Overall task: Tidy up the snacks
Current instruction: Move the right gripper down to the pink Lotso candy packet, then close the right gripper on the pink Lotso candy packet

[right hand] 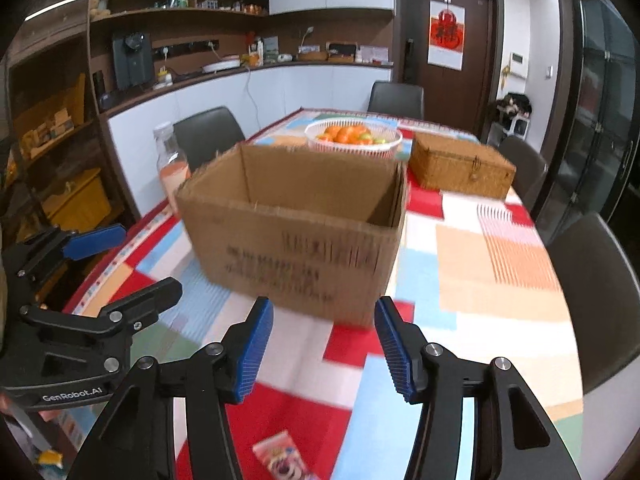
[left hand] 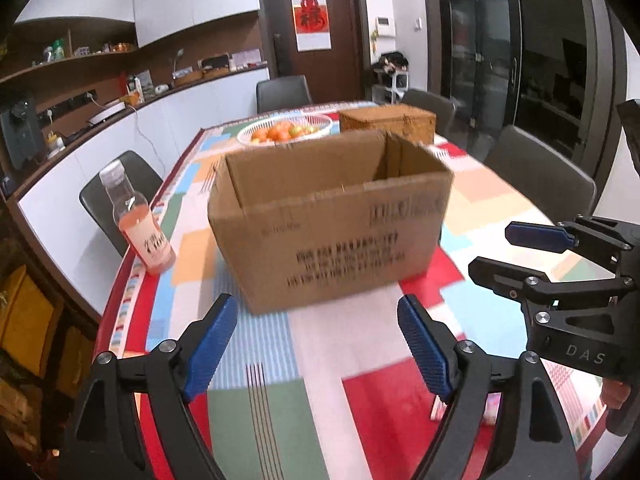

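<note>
Facing cardboard box [left hand: 328,216] w/ both claws empty, spread.

Dark door [right hand: 446,60] at back, white cabinets [right hand: 256,92], cluttered shelves [right hand: 176,4], grey chairs [right hand: 396,96] around table.

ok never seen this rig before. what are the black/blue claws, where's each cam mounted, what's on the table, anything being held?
No robot here: a person holds a two-finger gripper in each hand. Each picture comes from a fisheye camera on one gripper, looking forward along its blue-padded fingers.

In the left wrist view, the left gripper fills the bottom and the right gripper shows at the right edge. The right wrist view is the mirror case: right gripper below, left gripper at the left.

Both are open and hold nothing.

On the patterned tablecloth stand an open cardboard box, a bottle of pink drink to its left, a white fruit basket and a wicker case behind. A pink snack packet lies under the right gripper.
</note>
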`<state>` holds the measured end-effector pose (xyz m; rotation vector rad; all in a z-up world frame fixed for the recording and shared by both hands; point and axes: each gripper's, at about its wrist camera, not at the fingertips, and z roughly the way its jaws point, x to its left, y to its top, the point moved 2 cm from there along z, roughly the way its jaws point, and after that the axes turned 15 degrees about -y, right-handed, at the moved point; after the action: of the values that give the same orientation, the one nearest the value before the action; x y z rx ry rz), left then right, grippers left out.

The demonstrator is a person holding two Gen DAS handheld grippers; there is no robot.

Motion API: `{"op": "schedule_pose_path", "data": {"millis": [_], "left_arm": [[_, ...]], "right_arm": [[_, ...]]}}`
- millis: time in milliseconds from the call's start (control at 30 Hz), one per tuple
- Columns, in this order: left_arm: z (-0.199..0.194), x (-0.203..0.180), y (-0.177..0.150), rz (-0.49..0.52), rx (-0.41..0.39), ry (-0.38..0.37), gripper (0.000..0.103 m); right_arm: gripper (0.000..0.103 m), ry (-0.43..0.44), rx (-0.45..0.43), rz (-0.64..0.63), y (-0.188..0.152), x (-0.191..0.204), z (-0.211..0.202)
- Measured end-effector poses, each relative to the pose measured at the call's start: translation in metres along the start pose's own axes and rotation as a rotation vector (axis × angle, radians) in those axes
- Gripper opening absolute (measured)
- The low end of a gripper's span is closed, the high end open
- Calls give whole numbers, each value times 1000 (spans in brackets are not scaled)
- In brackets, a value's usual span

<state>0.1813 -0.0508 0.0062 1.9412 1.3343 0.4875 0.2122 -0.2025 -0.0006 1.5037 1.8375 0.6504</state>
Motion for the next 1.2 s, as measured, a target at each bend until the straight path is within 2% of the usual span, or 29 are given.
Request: {"op": "schedule_pose_path", "data": {"millis": [333, 633, 967, 1200], "left_arm": [[18, -13, -54, -13, 150, -51, 85], [32, -19, -88, -20, 252, -55, 85], [41, -19, -107, -47, 322, -69, 85], [50, -17, -111, -63, 347, -81, 85]], "right_arm": [[54, 25, 139, -37, -55, 9, 9], [54, 56, 268, -90, -95, 20, 24], [54, 71, 358, -162, -122, 32, 37], [54, 64, 379, -176, -128, 35, 47]]}}
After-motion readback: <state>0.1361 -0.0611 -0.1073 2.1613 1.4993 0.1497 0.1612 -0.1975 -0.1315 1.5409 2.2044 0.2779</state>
